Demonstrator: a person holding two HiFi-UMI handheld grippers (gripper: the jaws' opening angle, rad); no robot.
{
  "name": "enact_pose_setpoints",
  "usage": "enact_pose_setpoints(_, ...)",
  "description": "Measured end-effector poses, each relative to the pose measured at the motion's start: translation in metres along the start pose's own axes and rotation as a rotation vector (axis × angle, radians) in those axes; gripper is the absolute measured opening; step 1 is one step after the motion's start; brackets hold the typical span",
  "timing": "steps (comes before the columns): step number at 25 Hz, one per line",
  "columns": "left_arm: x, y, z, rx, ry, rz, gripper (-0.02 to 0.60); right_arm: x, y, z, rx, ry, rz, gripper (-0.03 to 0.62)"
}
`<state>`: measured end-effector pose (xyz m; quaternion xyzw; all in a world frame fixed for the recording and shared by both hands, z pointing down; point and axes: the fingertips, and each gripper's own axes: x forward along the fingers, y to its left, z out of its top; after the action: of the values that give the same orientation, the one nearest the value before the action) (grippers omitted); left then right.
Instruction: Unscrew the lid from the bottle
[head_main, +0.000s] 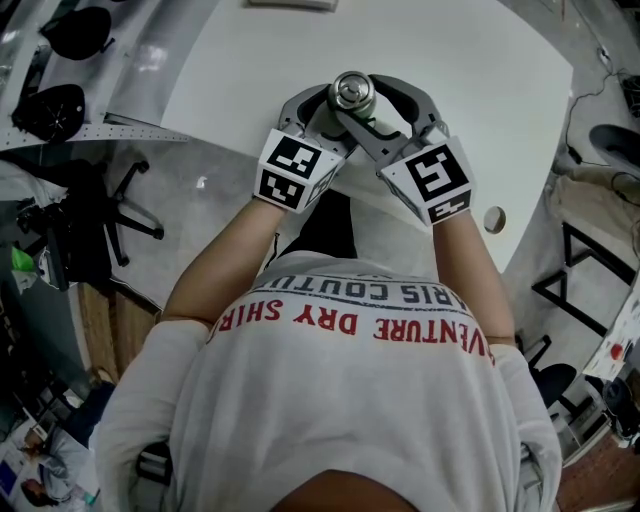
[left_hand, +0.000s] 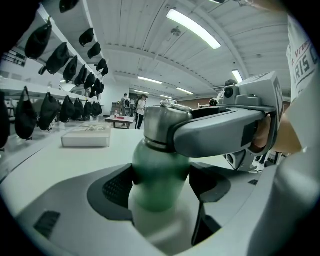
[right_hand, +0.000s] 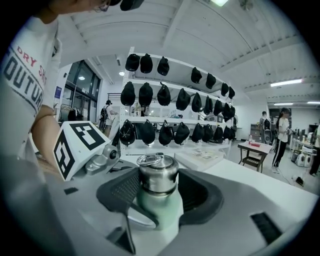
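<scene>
A pale green bottle (left_hand: 161, 185) with a steel lid (head_main: 352, 93) stands upright near the front edge of the white table (head_main: 460, 60). My left gripper (left_hand: 161, 182) is shut on the bottle's green body just below the neck, with a pad pressing each side. My right gripper (right_hand: 158, 181) reaches in from the other side and is shut on the lid (right_hand: 158, 174), which sits between its ribbed pads; a wire ring lies on top of the lid. In the head view both grippers meet around the lid, left gripper (head_main: 337, 106) and right gripper (head_main: 366, 97).
A white flat box (left_hand: 85, 138) lies farther along the table. A round hole (head_main: 494, 219) marks the tabletop at the right. An office chair (head_main: 125, 210) stands on the floor at the left. Racks of dark caps (right_hand: 165, 132) line the wall; people stand far back.
</scene>
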<state>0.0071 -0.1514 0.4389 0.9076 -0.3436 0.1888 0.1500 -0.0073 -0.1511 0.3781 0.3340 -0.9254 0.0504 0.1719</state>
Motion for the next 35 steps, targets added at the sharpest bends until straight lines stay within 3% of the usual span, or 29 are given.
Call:
enact_pose_setpoints(7, 0.001, -0.003, 0.003, 0.005, -0.006, -0.031, 0.356, -0.003, -0.002, 0.000, -0.020, -0.005, 0.026, 0.239)
enact_pose_setpoints(12, -0.001, -0.001, 0.002, 0.027, 0.004, -0.095, 0.356, 0.000, -0.001, 0.001, -0.032, -0.001, 0.072, 0.239)
enact_pose_setpoints(28, -0.007, -0.002, -0.001, 0.224, 0.098, -0.506, 0.357, 0.003, 0.004, 0.002, -0.128, 0.041, 0.298, 0.236)
enact_pose_setpoints(35, -0.011, -0.003, -0.004, 0.341, 0.157, -0.643, 0.357, 0.004, 0.009, 0.006, -0.142, 0.037, 0.409, 0.235)
